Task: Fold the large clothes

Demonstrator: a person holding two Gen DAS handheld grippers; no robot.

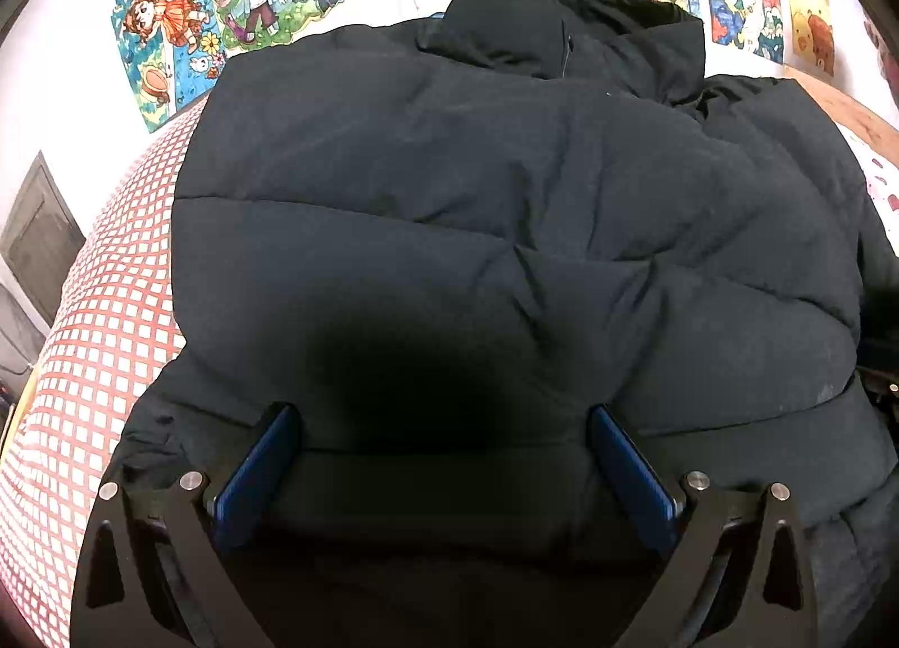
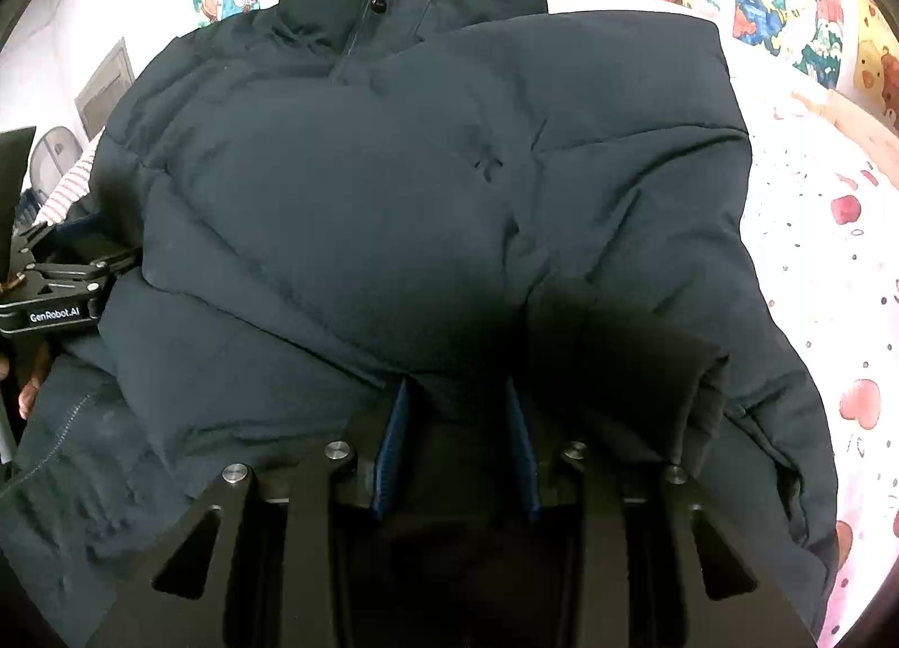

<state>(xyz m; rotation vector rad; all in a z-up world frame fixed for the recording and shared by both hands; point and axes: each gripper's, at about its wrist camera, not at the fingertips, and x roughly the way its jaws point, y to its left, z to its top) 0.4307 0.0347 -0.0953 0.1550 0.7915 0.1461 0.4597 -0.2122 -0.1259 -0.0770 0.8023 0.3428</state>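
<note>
A large dark navy puffer jacket [image 1: 477, 187] lies on the bed, collar toward the wall. It fills the right wrist view [image 2: 393, 187] too, with a sleeve folded over its front. My left gripper [image 1: 444, 423] is open, its blue pads wide apart over the jacket's lower hem. My right gripper [image 2: 458, 395] is partly open, its pads on either side of a fold of jacket fabric at the lower edge. The left gripper's body [image 2: 56, 299] shows at the left of the right wrist view.
A red-and-white checked cover [image 1: 107, 311] lies left of the jacket. A pink patterned sheet [image 2: 814, 266] lies right of it. Colourful cartoon posters [image 1: 225, 7] hang on the wall behind. A wooden bed frame edge [image 2: 854, 125] shows at the far right.
</note>
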